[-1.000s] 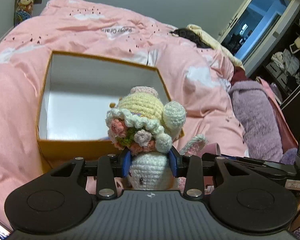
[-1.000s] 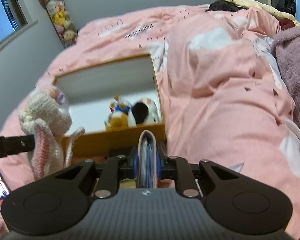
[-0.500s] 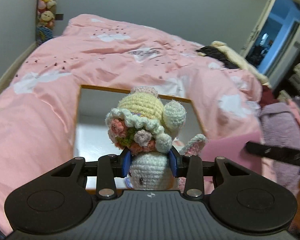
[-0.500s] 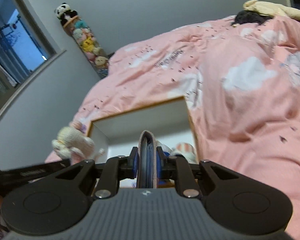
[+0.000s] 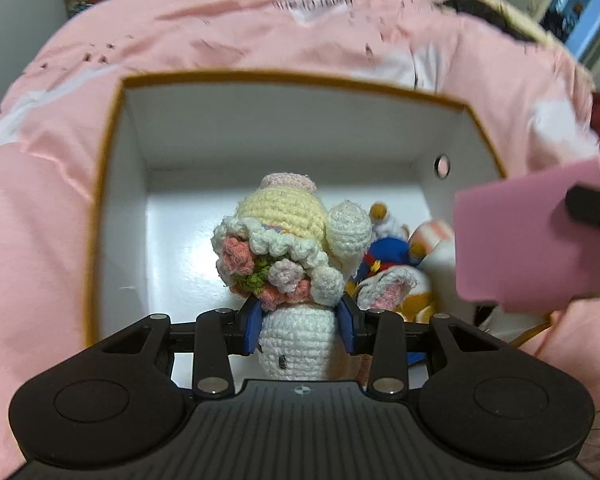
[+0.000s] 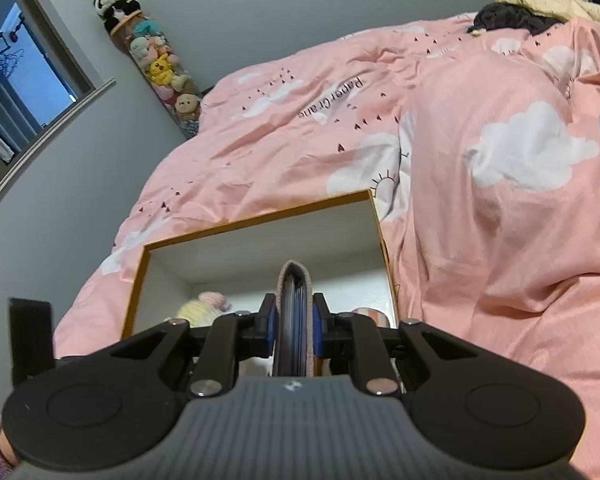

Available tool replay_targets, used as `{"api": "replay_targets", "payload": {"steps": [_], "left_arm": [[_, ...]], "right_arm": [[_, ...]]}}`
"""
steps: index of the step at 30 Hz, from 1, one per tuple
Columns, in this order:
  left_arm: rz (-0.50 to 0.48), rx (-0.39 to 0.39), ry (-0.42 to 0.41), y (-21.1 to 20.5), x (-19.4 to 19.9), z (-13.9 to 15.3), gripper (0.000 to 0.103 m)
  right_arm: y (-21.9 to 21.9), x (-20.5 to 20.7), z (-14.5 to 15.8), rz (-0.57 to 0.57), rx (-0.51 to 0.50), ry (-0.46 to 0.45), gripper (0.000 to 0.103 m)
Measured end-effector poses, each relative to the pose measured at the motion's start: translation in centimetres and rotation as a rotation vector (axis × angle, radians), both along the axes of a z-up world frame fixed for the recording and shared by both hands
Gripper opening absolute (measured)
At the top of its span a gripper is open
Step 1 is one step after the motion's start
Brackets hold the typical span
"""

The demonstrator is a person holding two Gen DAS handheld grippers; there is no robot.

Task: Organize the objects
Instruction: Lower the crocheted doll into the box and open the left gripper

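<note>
My left gripper (image 5: 300,330) is shut on a crocheted bunny doll (image 5: 288,248) with a yellow bonnet and pink flowers, hanging over the inside of the orange-rimmed white box (image 5: 112,152). Small plush toys (image 5: 396,264) lie in the box's right near corner. My right gripper (image 6: 294,334) is shut on a thin pink card wallet (image 6: 294,320), held edge-on above the box (image 6: 260,222). In the left wrist view the pink wallet (image 5: 532,236) shows as a flat pink panel over the box's right wall. The doll's yellow bonnet (image 6: 198,312) peeks up left of the right fingers.
The box sits on a bed with a pink cloud-print duvet (image 6: 500,160). A hanging column of plush toys (image 6: 160,64) is on the grey wall by a window (image 6: 16,80). Dark and cream cloth (image 6: 540,4) lies at the bed's far right.
My left gripper has come forward and dipped, so the doll now hangs inside the box opening. My right gripper has moved with the wallet over the box's right side.
</note>
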State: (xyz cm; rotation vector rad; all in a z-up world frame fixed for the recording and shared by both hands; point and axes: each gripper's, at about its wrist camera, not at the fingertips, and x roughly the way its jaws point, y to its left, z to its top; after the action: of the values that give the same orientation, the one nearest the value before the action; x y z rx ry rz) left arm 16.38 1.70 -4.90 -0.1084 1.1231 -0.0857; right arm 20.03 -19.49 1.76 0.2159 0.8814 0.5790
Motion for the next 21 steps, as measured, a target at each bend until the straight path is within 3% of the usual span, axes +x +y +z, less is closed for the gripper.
{"api": "replay_targets", "payload": {"steps": [7, 14, 21], "left_arm": [[-0.032, 0.035, 0.097, -1.2, 1.4, -3.0, 0.045], [-0.058, -0.021, 0.142, -1.1, 1.2, -3.8, 0.049], [-0.097, -0.009, 0.095, -1.1, -0.3, -3.6, 0.053]], "right_arm": [[0.6, 1.3, -1.2, -0.002, -0.025, 0.01, 0.019], [1.3, 2.3, -1.8, 0.002, -0.027, 0.022, 0.019], [2.0, 2.2, -1.5, 0.013, -0.029, 0.011, 0.019]]}}
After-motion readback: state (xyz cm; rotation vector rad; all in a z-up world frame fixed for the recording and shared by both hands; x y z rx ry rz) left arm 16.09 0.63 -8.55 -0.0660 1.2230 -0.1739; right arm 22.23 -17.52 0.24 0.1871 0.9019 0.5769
